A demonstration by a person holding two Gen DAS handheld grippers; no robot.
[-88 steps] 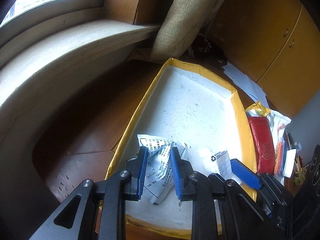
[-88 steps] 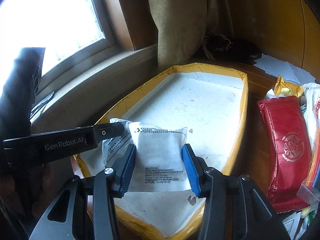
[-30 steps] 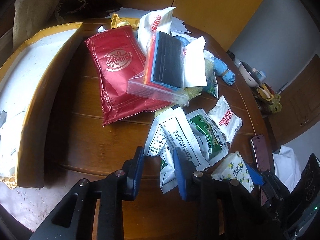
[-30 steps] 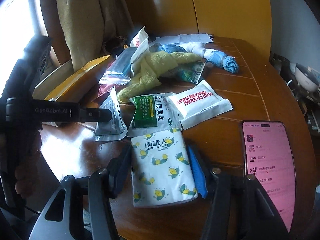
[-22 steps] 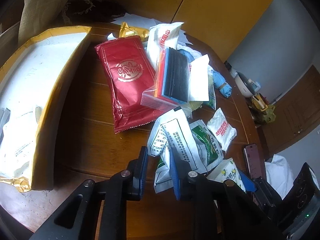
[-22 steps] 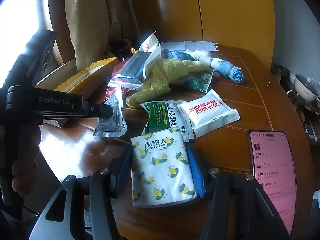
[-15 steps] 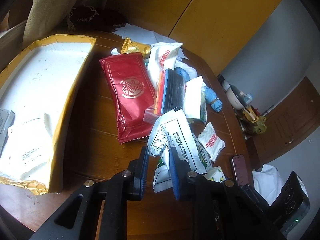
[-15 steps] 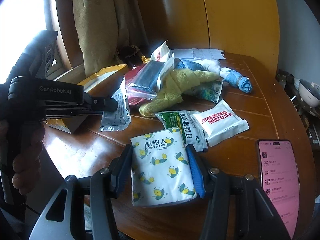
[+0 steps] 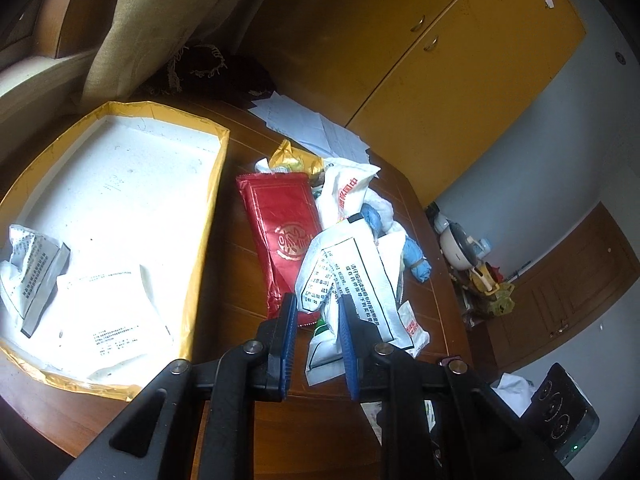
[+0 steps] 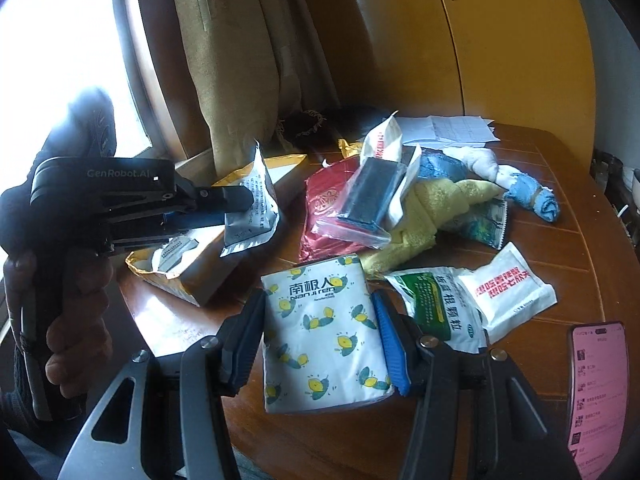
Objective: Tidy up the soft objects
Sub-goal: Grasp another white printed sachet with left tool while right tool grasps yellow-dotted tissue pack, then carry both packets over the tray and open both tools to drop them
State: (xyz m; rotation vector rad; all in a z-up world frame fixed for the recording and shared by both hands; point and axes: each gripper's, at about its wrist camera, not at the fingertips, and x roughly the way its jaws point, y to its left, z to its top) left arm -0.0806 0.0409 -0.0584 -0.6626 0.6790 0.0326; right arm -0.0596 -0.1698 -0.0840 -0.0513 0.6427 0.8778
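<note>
My left gripper (image 9: pixel 316 312) is shut on a white printed pouch (image 9: pixel 348 268) and holds it in the air above the table, right of the yellow-rimmed box (image 9: pixel 216 184); it also shows in the right wrist view (image 10: pixel 240 208). The box holds two white packets (image 9: pixel 108 312). My right gripper (image 10: pixel 320 340) is shut on a tissue pack with a lemon print (image 10: pixel 324 332), lifted off the table. A red foil bag (image 9: pixel 284 232), a green sachet (image 10: pixel 436 304) and a white sachet with red lettering (image 10: pixel 508 292) lie on the round wooden table (image 10: pixel 560 240).
A zip bag of dark cards (image 10: pixel 368 200), a yellow cloth (image 10: pixel 440 208) and a blue-and-white towel roll (image 10: pixel 520 188) lie piled mid-table. A phone with a pink screen (image 10: pixel 596 384) lies at the right edge. Yellow cabinet (image 9: pixel 460 80) and curtain (image 10: pixel 248 60) stand behind.
Both grippers have risen and swung left toward the box, each carrying its item: the left with the white pouch, the right with the tissue pack. More of the box has come into view.
</note>
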